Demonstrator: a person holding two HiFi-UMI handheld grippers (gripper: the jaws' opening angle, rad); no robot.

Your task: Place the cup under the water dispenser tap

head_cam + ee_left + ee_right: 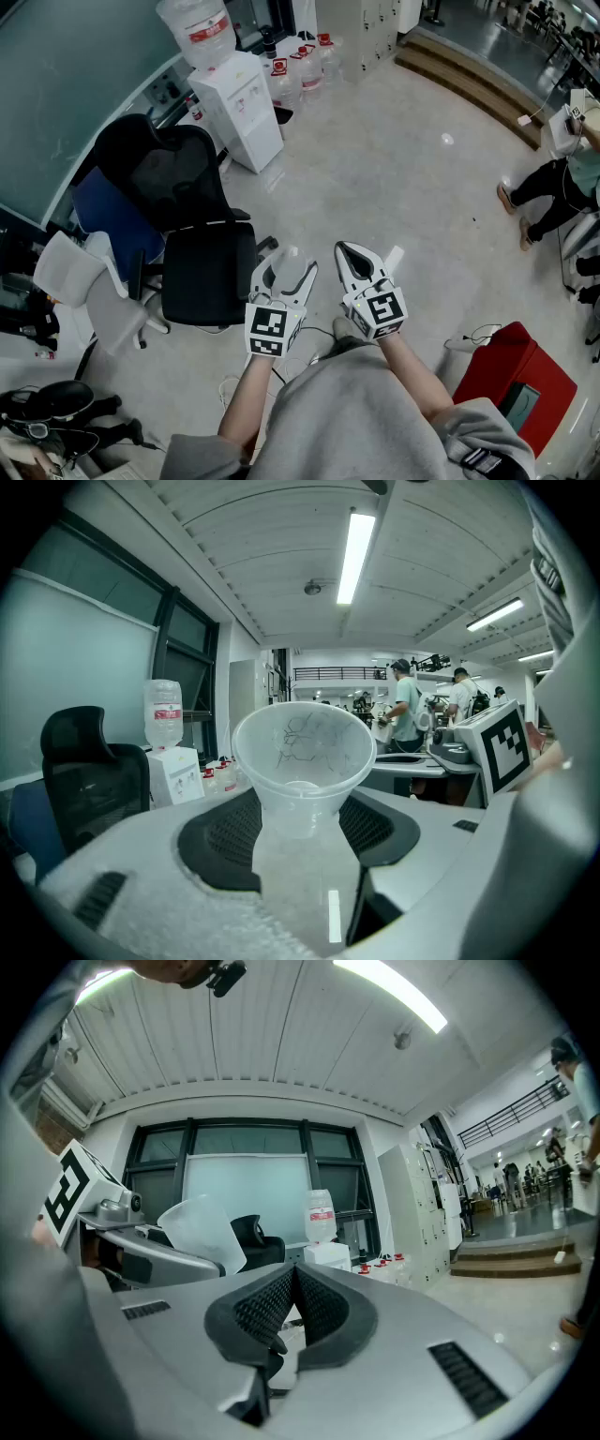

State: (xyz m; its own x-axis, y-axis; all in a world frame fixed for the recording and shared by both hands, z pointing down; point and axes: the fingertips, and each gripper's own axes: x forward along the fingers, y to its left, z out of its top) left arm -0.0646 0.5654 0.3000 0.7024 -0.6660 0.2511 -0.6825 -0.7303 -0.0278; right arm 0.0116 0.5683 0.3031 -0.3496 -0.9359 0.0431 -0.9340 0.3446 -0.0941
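Observation:
A clear plastic cup (302,761) sits mouth toward the camera between the black pads of my left gripper (300,829), which is shut on its lower body. In the head view that left gripper (285,270) is held at waist height over the floor with the cup (284,262) in it. My right gripper (357,259) is beside it on the right, shut with nothing in it; its pads (272,1307) meet at the tips. The white water dispenser (242,105) with a bottle on top stands far ahead against the glass wall, also seen small in the left gripper view as the dispenser (174,769).
A black office chair (192,230) stands between me and the dispenser, to the left. Spare water bottles (306,67) sit right of the dispenser. A red box (517,377) and cables lie at lower right. A person's legs (548,192) are at right, steps (469,80) beyond.

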